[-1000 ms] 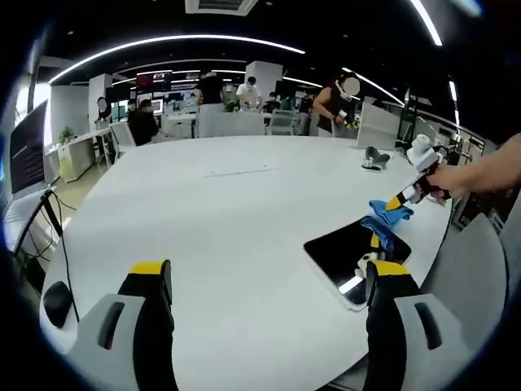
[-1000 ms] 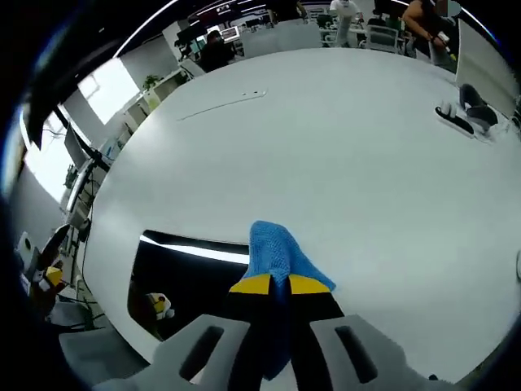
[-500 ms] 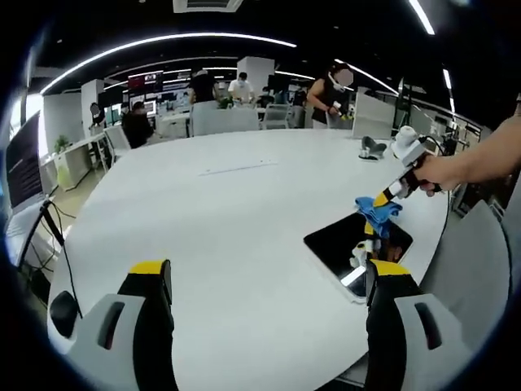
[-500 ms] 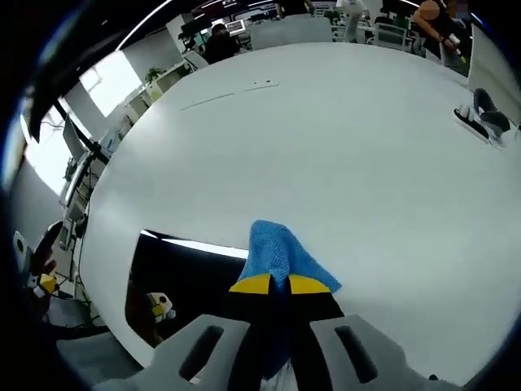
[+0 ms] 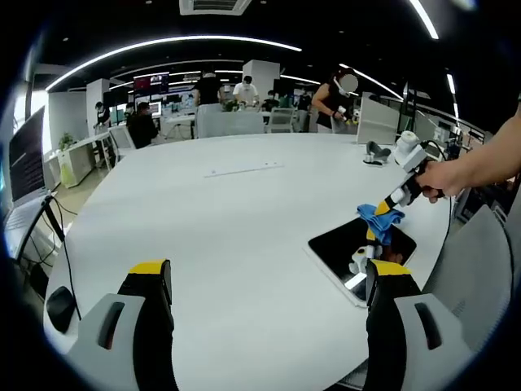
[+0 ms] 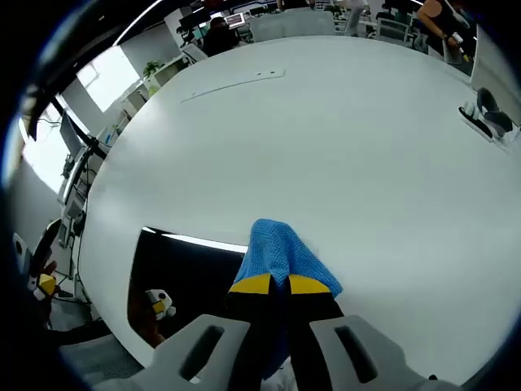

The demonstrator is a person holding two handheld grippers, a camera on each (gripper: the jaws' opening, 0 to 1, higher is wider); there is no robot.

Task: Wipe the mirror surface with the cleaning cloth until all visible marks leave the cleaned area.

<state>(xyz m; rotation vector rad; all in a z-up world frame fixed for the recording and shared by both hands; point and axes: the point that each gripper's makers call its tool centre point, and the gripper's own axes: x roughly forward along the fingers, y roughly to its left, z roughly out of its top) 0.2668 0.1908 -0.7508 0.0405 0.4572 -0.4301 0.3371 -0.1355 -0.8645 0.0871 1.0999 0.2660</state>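
Observation:
A dark rectangular mirror [image 5: 350, 252] lies flat on the white table [image 5: 228, 220] near its right edge; in the right gripper view the mirror [image 6: 183, 273] sits low and left. My right gripper [image 6: 281, 285] is shut on a blue cleaning cloth [image 6: 281, 252], whose free end hangs at the mirror's far edge. In the left gripper view the right gripper [image 5: 389, 204] comes in from the right, held by a hand [image 5: 444, 177], with the blue cloth [image 5: 378, 218] over the mirror's far corner. My left gripper [image 5: 264, 281] stands open above bare table, left of the mirror.
A small grey object [image 5: 374, 151] rests at the table's far right. A dark mouse-like object [image 5: 61, 303] and a cable [image 5: 57, 236] sit by the left table edge. Chairs [image 5: 220, 122] and several people stand beyond the far edge.
The right gripper with the cloth has shifted slightly over the mirror's far corner. Both views have drifted a little; the left gripper stays open.

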